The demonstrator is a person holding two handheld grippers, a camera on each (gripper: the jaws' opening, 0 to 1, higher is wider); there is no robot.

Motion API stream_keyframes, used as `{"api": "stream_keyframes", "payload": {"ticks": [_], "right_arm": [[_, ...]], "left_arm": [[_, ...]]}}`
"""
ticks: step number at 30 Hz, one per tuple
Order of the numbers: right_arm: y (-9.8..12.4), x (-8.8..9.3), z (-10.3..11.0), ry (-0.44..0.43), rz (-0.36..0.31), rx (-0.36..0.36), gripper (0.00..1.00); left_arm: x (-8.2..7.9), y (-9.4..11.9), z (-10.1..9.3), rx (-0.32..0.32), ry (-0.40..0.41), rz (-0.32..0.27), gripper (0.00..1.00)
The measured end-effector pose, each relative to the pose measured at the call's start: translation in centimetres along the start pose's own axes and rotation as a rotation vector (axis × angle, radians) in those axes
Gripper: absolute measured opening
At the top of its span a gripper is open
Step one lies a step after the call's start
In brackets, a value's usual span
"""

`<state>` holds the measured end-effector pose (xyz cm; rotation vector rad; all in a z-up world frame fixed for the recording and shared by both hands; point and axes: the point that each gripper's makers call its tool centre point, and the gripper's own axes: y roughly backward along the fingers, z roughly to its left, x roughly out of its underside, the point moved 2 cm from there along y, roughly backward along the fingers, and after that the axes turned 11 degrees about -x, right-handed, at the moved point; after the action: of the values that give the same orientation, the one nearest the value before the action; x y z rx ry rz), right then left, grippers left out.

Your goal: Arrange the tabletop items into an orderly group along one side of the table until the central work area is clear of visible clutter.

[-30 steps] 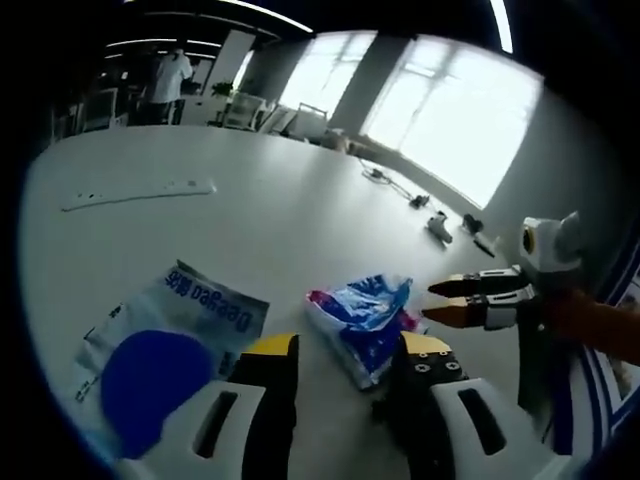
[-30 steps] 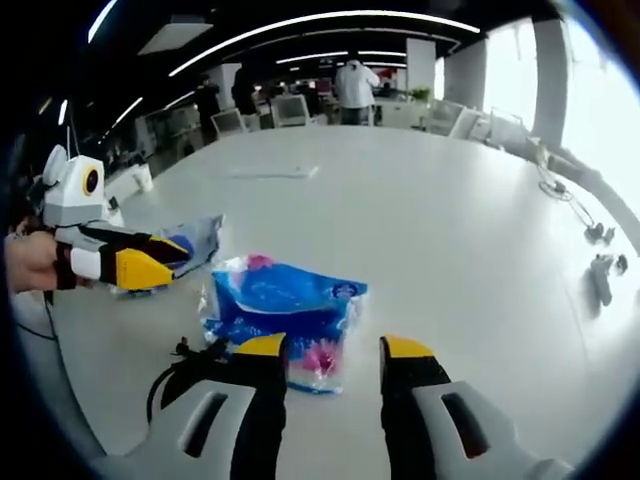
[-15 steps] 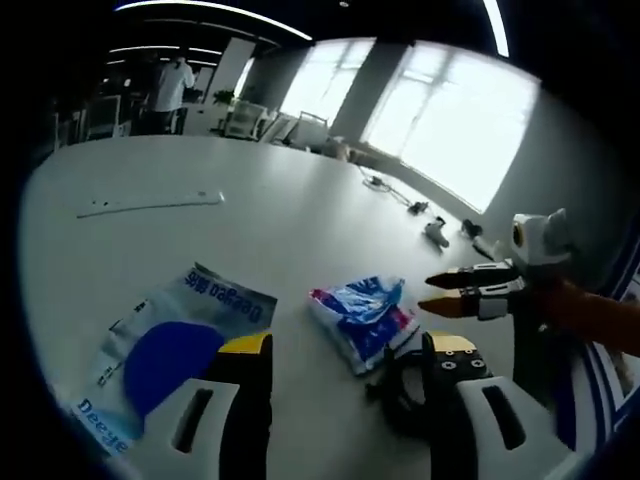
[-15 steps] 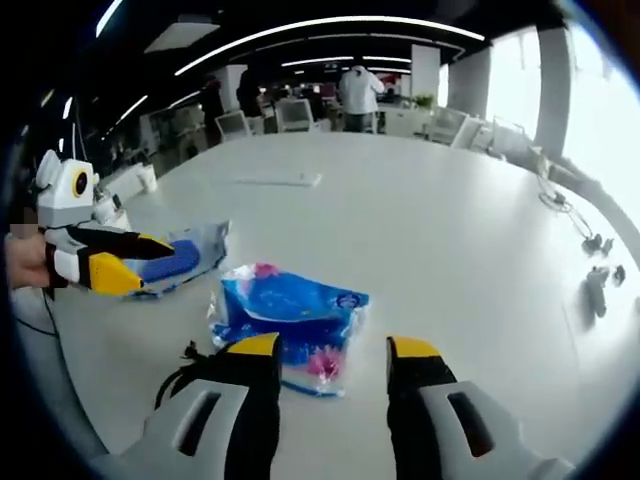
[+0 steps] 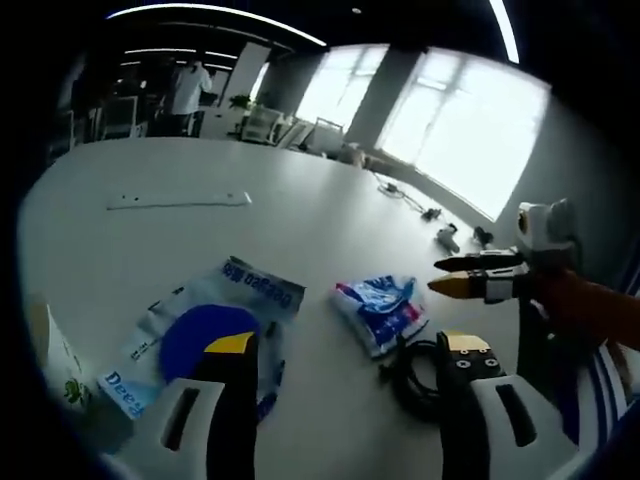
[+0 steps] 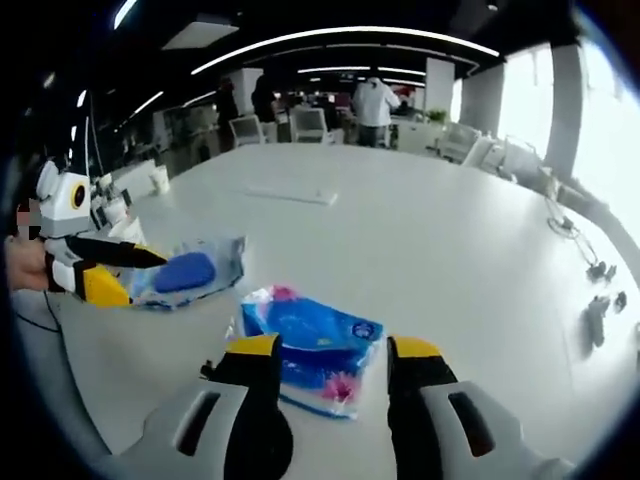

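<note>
A clear packet with a blue disc (image 5: 215,335) lies on the white table (image 5: 150,250) just ahead of my left gripper (image 5: 348,345), whose jaws stand open with nothing between them. A blue, red and white packet (image 5: 380,310) lies to its right, beside a coiled black cable (image 5: 415,365). My right gripper (image 5: 434,277) comes in from the right above that packet. In the right gripper view, the right gripper (image 6: 333,347) stands open just short of the blue packet (image 6: 310,345). The left gripper (image 6: 145,273) hovers by the blue-disc packet (image 6: 190,272).
A white power strip (image 5: 180,200) lies farther out on the table. Small dark items (image 6: 597,310) and cables sit near the window side. A yellow-green packet (image 5: 55,360) is at the near left. A paper cup (image 6: 160,180) stands at the far edge. A person (image 6: 375,100) stands among chairs behind.
Both cameras have drawn back, so the packets sit farther ahead. The left gripper's jaws have spread wider. The packets and cable lie where they were.
</note>
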<state>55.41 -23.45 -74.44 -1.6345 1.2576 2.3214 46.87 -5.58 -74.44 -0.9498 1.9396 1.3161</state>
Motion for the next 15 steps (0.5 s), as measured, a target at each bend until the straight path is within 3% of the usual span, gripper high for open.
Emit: {"api": "stream_keyframes", "payload": {"ticks": [2,15], "right_arm": [[-0.2,-0.4,0.2,0.01,-0.001,-0.004,0.39],[-2.6,-2.9,2.4,0.067,-0.005,-0.066,0.38]], "left_arm": [[-0.4,0.4,0.2,-0.001,0.038,-0.026,0.65],[-0.3,3.7,3.6,-0.079,0.084,-0.057,0.58]]}}
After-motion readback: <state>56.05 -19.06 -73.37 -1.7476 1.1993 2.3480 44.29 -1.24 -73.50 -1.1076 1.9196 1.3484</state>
